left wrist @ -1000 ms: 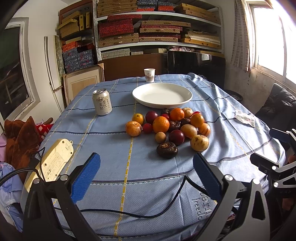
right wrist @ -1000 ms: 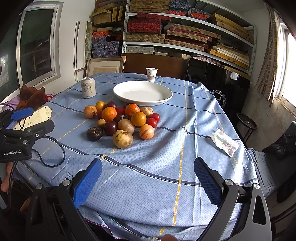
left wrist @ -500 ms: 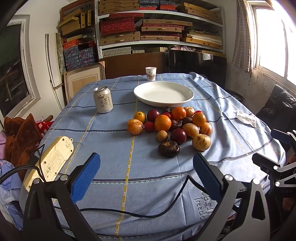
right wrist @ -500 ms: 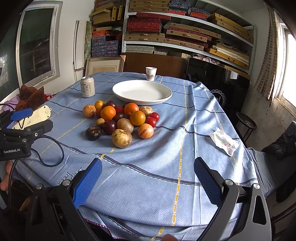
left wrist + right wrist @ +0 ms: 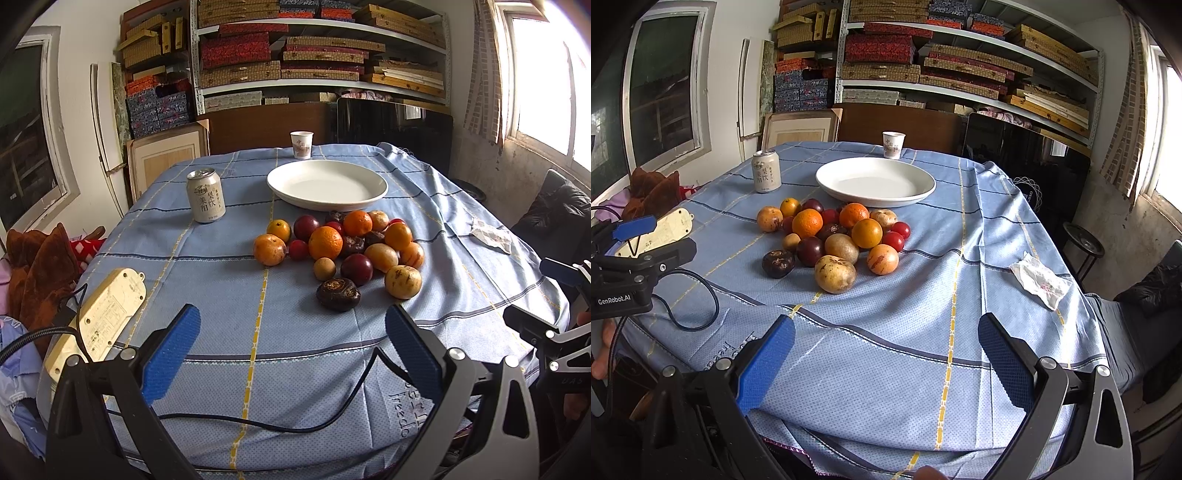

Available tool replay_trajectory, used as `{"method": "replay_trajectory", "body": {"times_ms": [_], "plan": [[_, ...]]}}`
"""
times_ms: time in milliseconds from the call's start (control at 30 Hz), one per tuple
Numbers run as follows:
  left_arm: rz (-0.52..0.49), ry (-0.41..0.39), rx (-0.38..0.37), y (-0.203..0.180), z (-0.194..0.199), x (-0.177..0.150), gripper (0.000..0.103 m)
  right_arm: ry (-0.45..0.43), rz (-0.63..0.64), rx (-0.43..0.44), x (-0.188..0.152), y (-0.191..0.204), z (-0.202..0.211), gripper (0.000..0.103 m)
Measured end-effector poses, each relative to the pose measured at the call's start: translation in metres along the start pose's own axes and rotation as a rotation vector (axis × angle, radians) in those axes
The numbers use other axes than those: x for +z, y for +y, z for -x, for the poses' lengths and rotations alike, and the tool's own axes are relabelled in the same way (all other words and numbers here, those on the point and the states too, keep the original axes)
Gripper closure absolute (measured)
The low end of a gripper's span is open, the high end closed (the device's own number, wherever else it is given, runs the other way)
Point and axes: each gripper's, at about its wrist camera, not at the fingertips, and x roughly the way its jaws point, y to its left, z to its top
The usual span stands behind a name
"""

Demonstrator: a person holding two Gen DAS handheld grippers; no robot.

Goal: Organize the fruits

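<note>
A heap of several fruits [image 5: 341, 245] [image 5: 831, 236], oranges, dark plums, small red ones and brownish ones, lies mid-table on the blue cloth. Just behind it stands an empty white plate [image 5: 327, 184] [image 5: 875, 181]. My left gripper [image 5: 291, 343] hovers open over the near left part of the table, well short of the fruit. My right gripper [image 5: 884, 350] is also open, above the near right edge, with nothing between its blue pads. Each gripper shows at the edge of the other's view.
A drink can [image 5: 205, 195] stands left of the plate, a paper cup [image 5: 301, 144] behind it. A cream power strip [image 5: 98, 317] and a black cable [image 5: 295, 424] lie near the front left. A crumpled tissue [image 5: 1039, 280] sits at the right. Shelves fill the back wall.
Both grippers have drifted slightly forward toward the fruit; the heap and plate look a little closer. Nothing was gripped or moved.
</note>
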Motion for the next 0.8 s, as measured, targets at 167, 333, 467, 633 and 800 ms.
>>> {"method": "replay_trajectory", "body": {"times_ms": [167,333,467,633,800], "plan": [[0.002,0.002,-0.003,0.000,-0.001,-0.001,0.005,0.008,0.000,-0.001,-0.001,0.002,-0.006,0.003],[0.003,0.005,0.000,-0.001,-0.001,-0.002,0.005,0.008,0.000,-0.001,-0.001,0.002,-0.006,0.003],[0.008,0.007,-0.002,-0.001,-0.002,-0.004,0.005,0.011,0.004,0.004,0.000,0.002,-0.007,0.003],[0.014,0.011,-0.008,0.000,-0.007,-0.004,0.005,0.024,0.008,0.016,0.003,0.003,-0.011,0.003],[0.000,0.002,-0.023,0.009,-0.011,0.002,0.005,0.038,0.004,0.029,0.009,0.003,-0.020,0.003]]}}
